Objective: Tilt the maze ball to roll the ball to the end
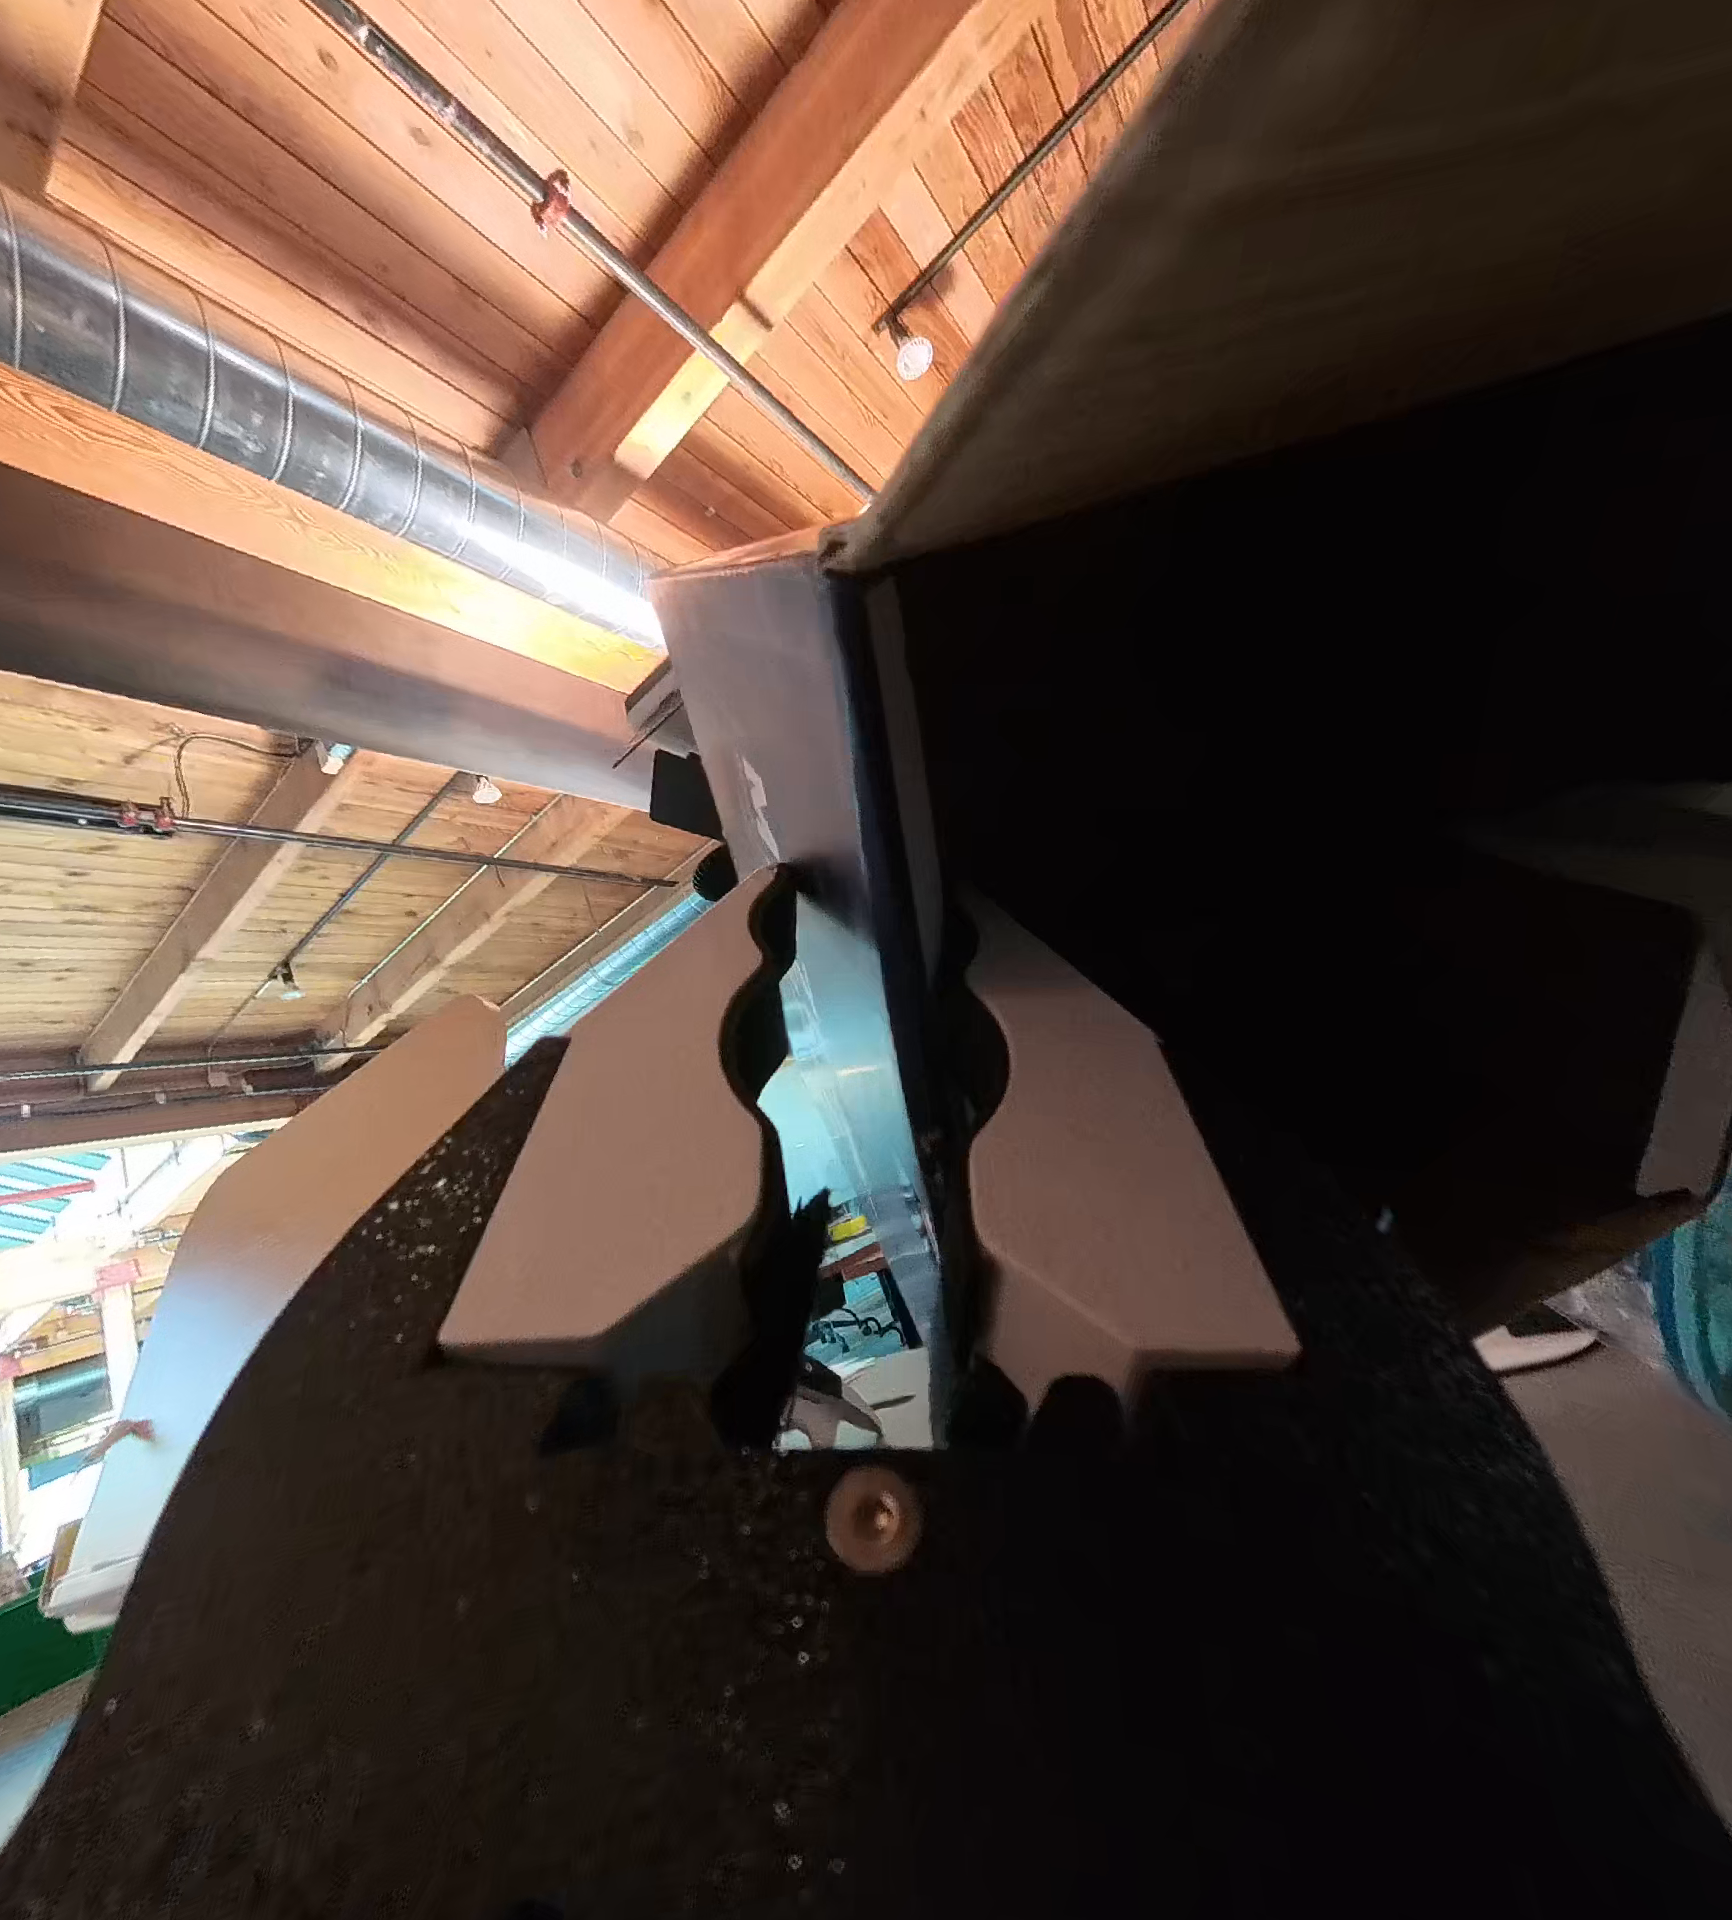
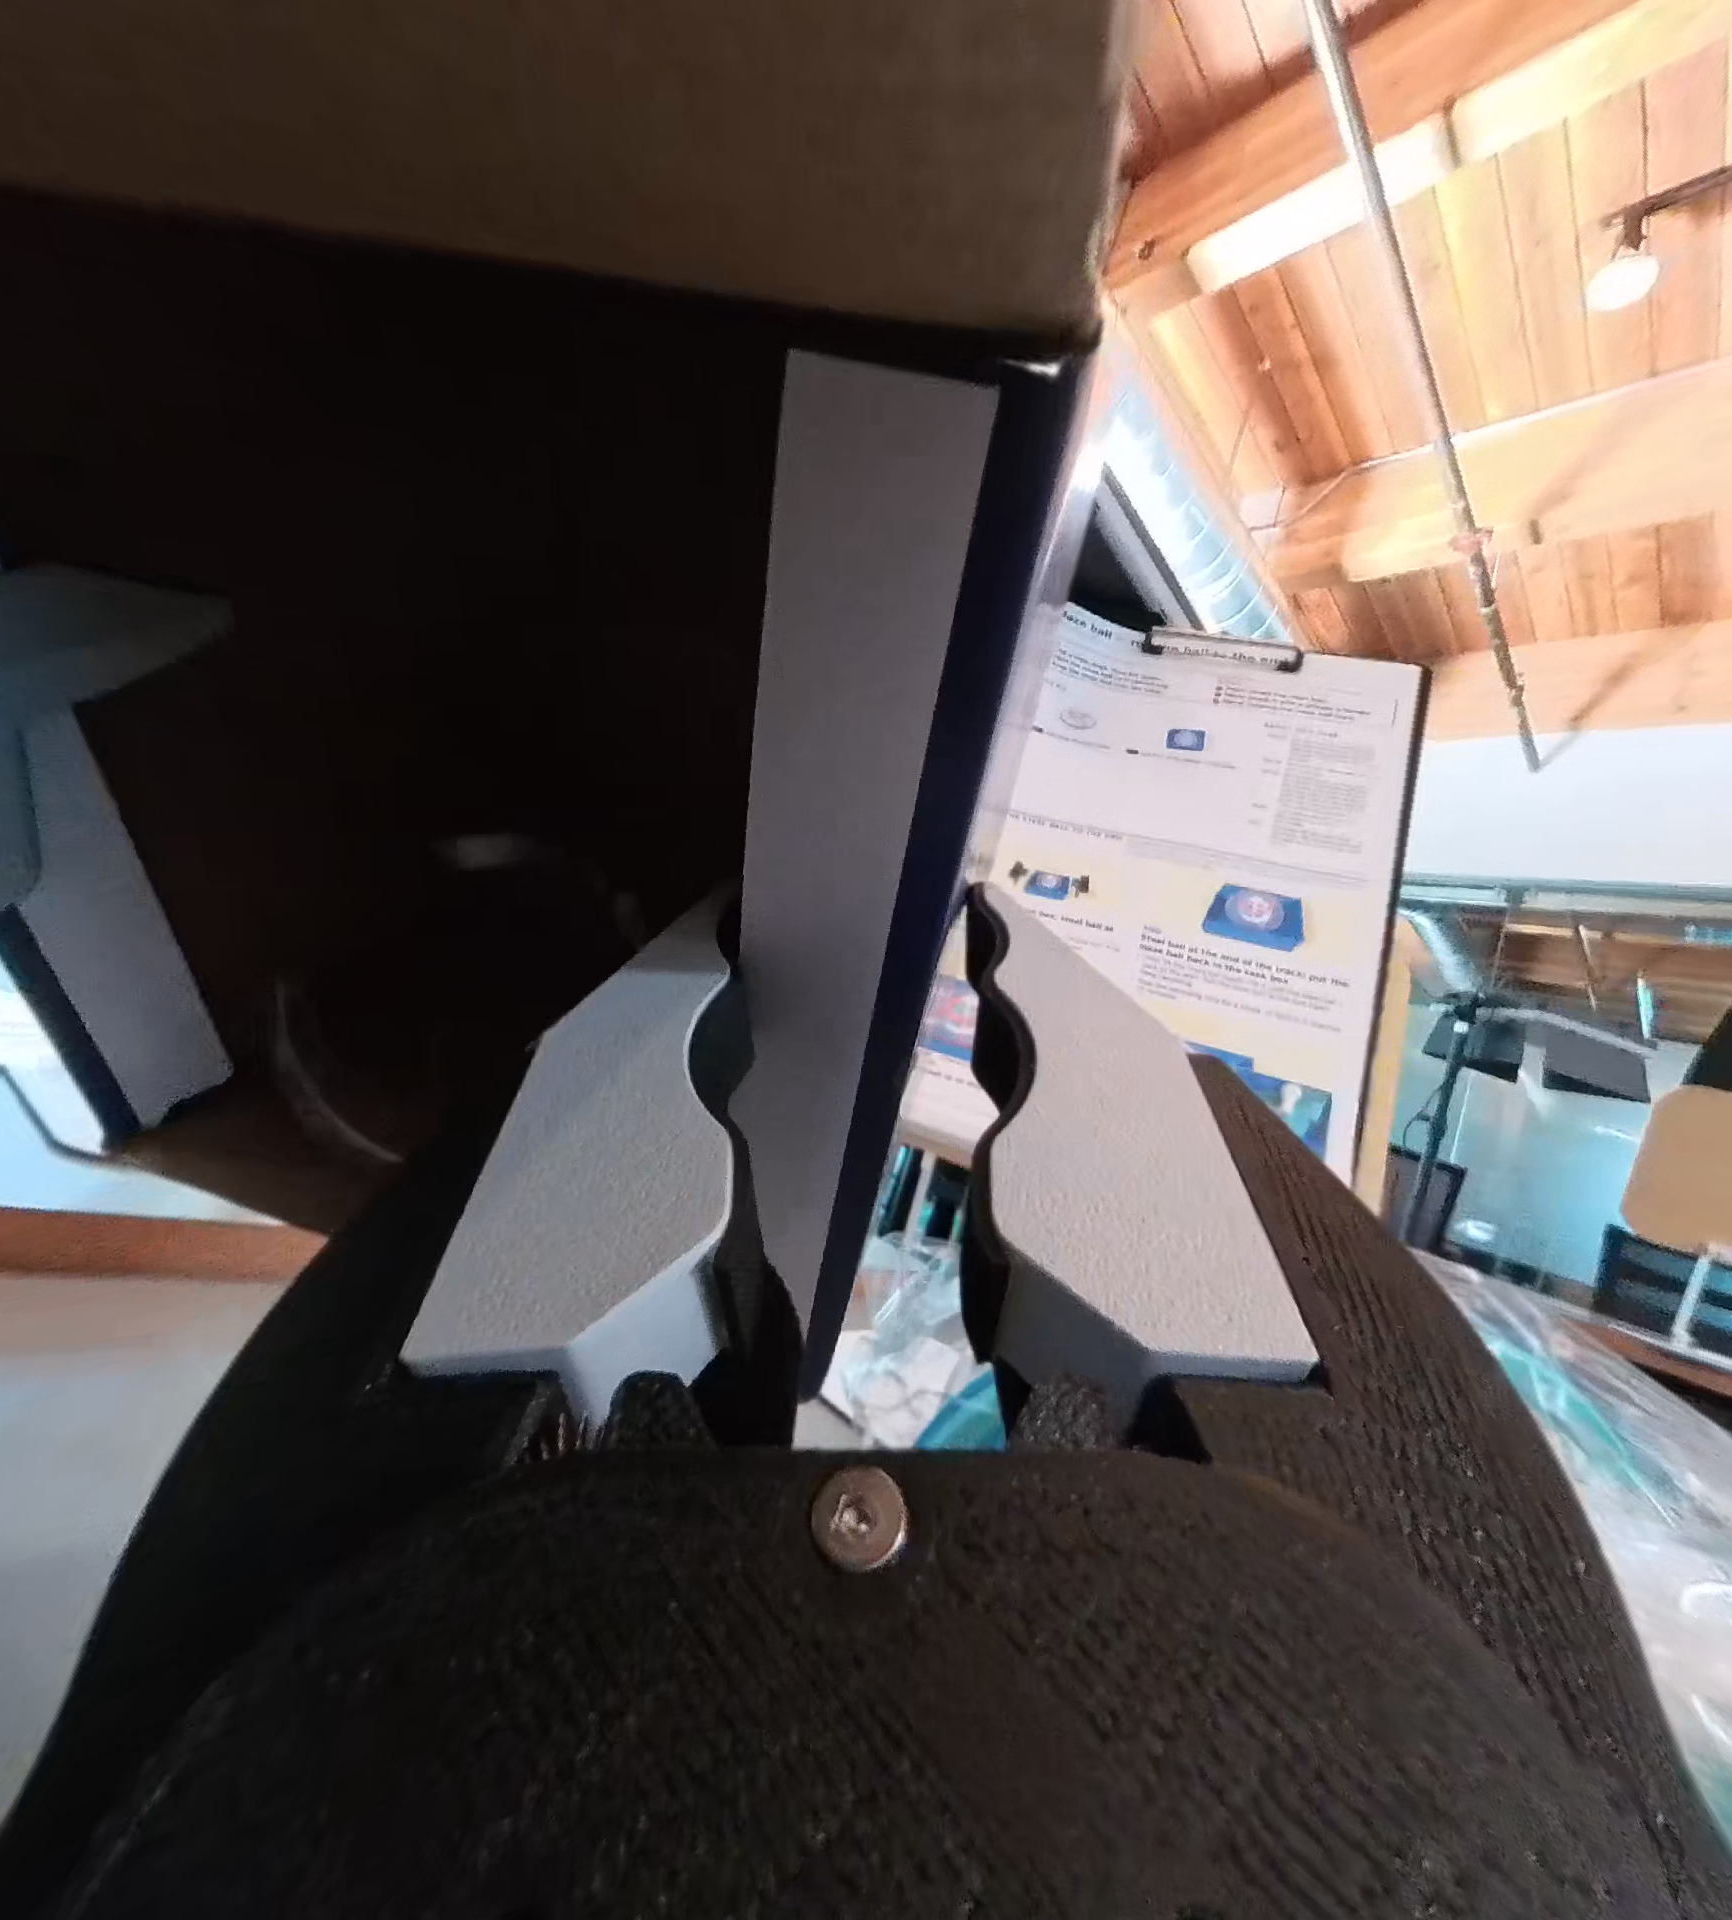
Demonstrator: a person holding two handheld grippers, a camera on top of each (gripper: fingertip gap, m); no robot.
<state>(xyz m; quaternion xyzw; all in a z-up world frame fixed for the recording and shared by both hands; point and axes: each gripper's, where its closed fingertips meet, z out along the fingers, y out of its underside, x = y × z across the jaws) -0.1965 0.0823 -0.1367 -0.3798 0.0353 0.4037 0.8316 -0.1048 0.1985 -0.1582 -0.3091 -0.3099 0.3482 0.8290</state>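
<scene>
I see the box from below, with its brown underside overhead and a dark hollow beside it. The maze and its ball are hidden. My left gripper is shut on one side wall of the box, dark blue outside and grey inside, with a pad pressed on each face. My right gripper straddles another side wall. Its left pad lies against the grey inner face. Its right fingertip stands just off the blue outer face, with a slit of background between them.
A clipboard with a printed sheet stands close behind the box on the right. Clear plastic wrap lies at the lower right. A wooden ceiling with a metal duct is overhead.
</scene>
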